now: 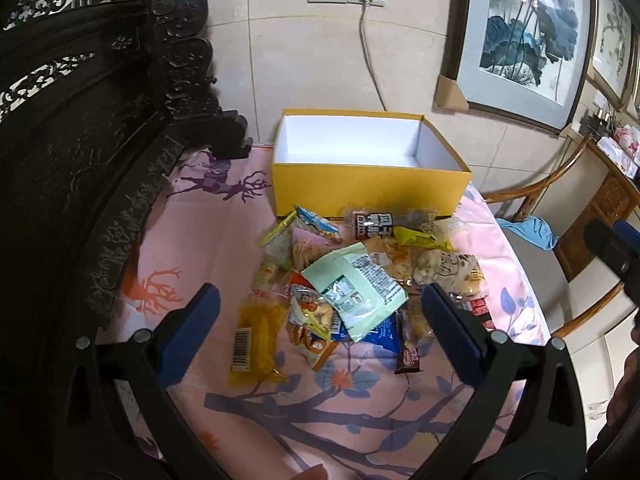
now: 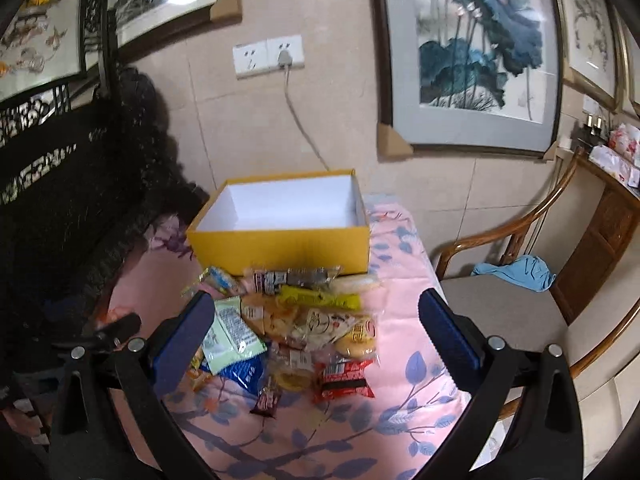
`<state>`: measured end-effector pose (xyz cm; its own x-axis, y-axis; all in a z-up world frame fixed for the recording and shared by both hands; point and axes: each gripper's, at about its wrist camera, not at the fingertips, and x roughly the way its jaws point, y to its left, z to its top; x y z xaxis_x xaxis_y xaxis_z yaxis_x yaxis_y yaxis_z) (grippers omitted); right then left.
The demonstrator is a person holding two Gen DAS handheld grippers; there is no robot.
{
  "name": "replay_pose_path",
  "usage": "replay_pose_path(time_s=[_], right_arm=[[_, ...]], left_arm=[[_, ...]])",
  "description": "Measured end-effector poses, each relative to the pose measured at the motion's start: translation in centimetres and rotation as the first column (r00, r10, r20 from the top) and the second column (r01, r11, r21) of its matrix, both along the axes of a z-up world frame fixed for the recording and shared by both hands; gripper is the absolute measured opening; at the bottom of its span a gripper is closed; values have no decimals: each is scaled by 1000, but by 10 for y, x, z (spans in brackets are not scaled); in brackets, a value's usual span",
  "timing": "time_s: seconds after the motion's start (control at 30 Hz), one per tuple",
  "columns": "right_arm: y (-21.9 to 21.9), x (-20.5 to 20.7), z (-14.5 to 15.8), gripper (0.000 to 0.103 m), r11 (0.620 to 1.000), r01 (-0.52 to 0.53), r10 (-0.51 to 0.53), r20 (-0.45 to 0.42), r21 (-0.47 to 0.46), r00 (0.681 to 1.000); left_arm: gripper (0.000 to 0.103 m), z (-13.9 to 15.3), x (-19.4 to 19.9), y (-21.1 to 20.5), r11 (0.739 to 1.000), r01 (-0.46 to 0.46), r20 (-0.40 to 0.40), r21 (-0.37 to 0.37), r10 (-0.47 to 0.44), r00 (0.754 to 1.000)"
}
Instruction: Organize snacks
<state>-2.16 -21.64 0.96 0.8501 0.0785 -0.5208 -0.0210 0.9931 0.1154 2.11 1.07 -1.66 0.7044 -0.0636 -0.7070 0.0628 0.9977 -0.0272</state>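
Hovering with fingers apart, left gripper (image 1: 320,312) and right gripper (image 2: 316,320) face crinkly snack packets (image 1: 352,280).
Light, slippery, crushable; pinch the pale green foil pouch (image 1: 356,292) by its edge, empty yellow cardboard box (image 1: 372,190) at 12 o'clock.

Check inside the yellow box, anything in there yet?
The yellow box looks empty: its white inner walls and the far part of its floor are bare in both views. Its front wall hides the near strip of floor. The snack pile lies on the cloth in front.
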Motion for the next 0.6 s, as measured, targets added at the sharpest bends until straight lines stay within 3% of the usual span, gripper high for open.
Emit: replay_pose_path(time_s=[0.13,0.3,0.4,0.6], right_arm=[[-6,1,1,102,1000,25,-25,-3,2,1000],[-9,4,-4,102,999,45,-45,-32,1,998],[-6,7,-8,102,998,54,-56,-38,-34,998],[-6,10,-12,102,999,29,-27,-52,30,998]], left_arm=[[101,-2,3,-1,999,17,-15,-31,-17,1000],[101,-2,3,-3,1000,7,9,14,-7,1000],[101,-2,3,-2,1000,15,8,-3,-15,1000],[101,-5,5,0,1000,7,3,-12,-7,1000]])
